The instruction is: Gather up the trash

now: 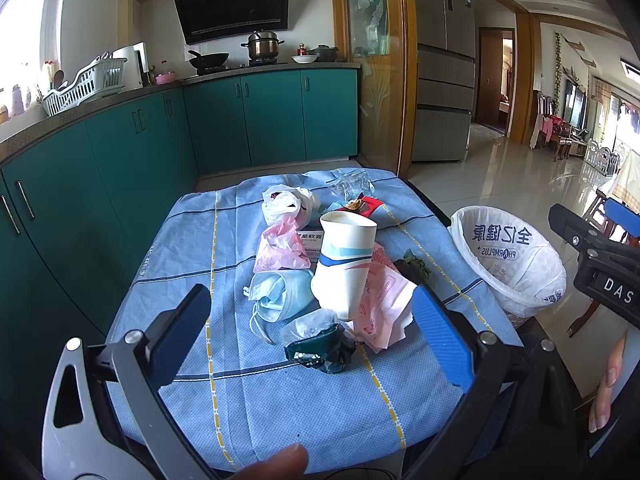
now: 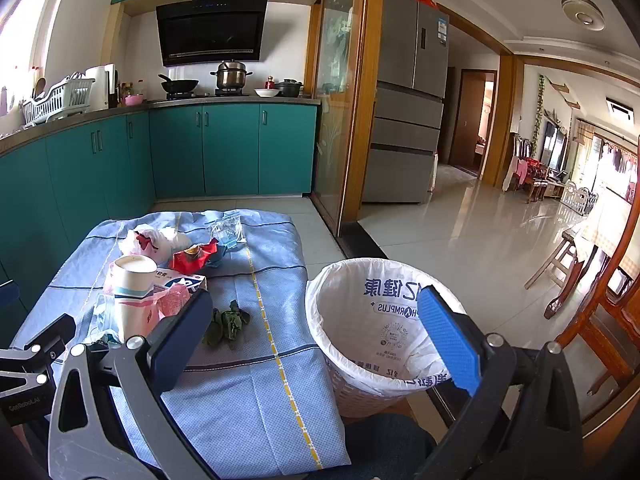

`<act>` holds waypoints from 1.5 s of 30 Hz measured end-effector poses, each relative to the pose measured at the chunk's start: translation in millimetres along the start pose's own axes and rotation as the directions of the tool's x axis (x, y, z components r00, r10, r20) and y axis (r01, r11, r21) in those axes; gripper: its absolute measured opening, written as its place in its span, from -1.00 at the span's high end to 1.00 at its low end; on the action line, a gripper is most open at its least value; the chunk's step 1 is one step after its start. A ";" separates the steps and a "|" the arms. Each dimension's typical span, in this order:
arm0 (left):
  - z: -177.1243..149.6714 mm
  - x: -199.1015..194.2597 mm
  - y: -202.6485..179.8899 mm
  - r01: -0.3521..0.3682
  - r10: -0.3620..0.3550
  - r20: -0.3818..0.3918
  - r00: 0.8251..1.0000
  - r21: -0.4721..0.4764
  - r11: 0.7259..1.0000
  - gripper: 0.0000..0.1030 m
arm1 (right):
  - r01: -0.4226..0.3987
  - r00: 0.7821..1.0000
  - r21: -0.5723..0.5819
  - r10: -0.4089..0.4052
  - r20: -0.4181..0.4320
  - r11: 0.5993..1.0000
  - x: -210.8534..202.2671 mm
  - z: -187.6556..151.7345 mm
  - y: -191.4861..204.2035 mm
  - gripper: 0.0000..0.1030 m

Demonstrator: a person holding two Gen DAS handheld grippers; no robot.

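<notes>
Cup (image 1: 346, 264) stands upright mid-frame, dead ahead between the left gripper's (image 1: 312, 334) wide-open, empty jaws; right gripper (image 2: 316, 336), equally agape, faces the bin (image 2: 376, 332).

The table (image 1: 280, 400) wears a light blue cloth crossed by dark blue and yellow lines. The paper cup (image 1: 346, 264) is white with blue and red swirls. The bin liner (image 2: 360, 320) is white with blue print.

Cloth, paper and thin plastic.
Matt woven tablecloth (image 1: 280, 400); smooth paper cup (image 1: 344, 260); crinkled glossy plastic liner (image 2: 360, 320) in the bin at 3 o'clock.
</notes>
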State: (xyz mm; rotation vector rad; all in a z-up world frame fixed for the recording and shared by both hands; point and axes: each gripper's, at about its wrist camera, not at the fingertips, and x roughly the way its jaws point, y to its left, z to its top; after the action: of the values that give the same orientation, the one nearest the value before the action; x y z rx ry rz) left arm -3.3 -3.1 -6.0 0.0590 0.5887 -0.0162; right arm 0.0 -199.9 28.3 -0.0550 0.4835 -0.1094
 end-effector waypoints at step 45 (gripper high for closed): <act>3.9 -2.3 1.6 0.000 0.000 0.003 1.000 0.000 1.000 -0.94 | -0.006 1.000 -0.001 0.006 0.005 1.000 -1.6 1.8 1.5 -0.94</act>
State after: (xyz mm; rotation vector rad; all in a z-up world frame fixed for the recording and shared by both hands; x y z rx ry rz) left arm -3.0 -1.7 -1.4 0.0591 0.5855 -0.0159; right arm -0.5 -198.2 30.5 -0.0551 0.4783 -0.1028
